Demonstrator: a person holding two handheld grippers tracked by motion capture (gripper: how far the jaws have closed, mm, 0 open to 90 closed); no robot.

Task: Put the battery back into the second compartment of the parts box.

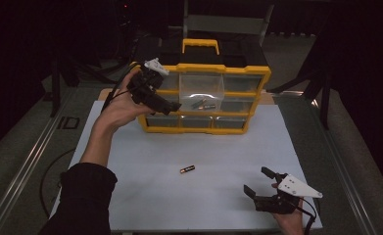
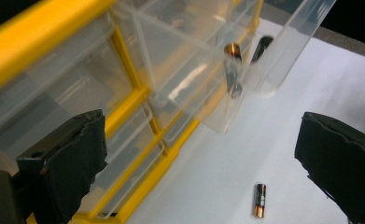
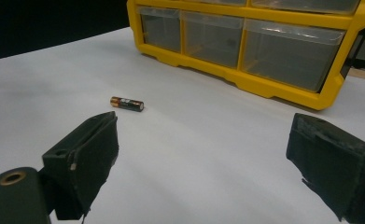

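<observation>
A yellow organiser (image 1: 206,69) with clear drawers stands at the back of the white table. Its upper middle drawer (image 1: 202,87) is pulled out, with two batteries (image 1: 202,104) inside; the left gripper view shows the same batteries (image 2: 233,70) through the drawer's wall (image 2: 194,88). My left gripper (image 1: 173,105) hovers open just left of that drawer, nothing between its jaws (image 2: 203,154). One loose battery (image 1: 187,169) lies on the table's middle, also in the left gripper view (image 2: 260,200) and the right gripper view (image 3: 127,103). My right gripper (image 1: 256,179) rests open near the front right, empty (image 3: 203,144).
The white table top (image 1: 130,196) ends close behind my right hand at the front edge. The organiser's bottom row of drawers (image 3: 287,51) is closed. A yellow carry handle (image 1: 200,45) tops the organiser. Dark floor and stands surround the table.
</observation>
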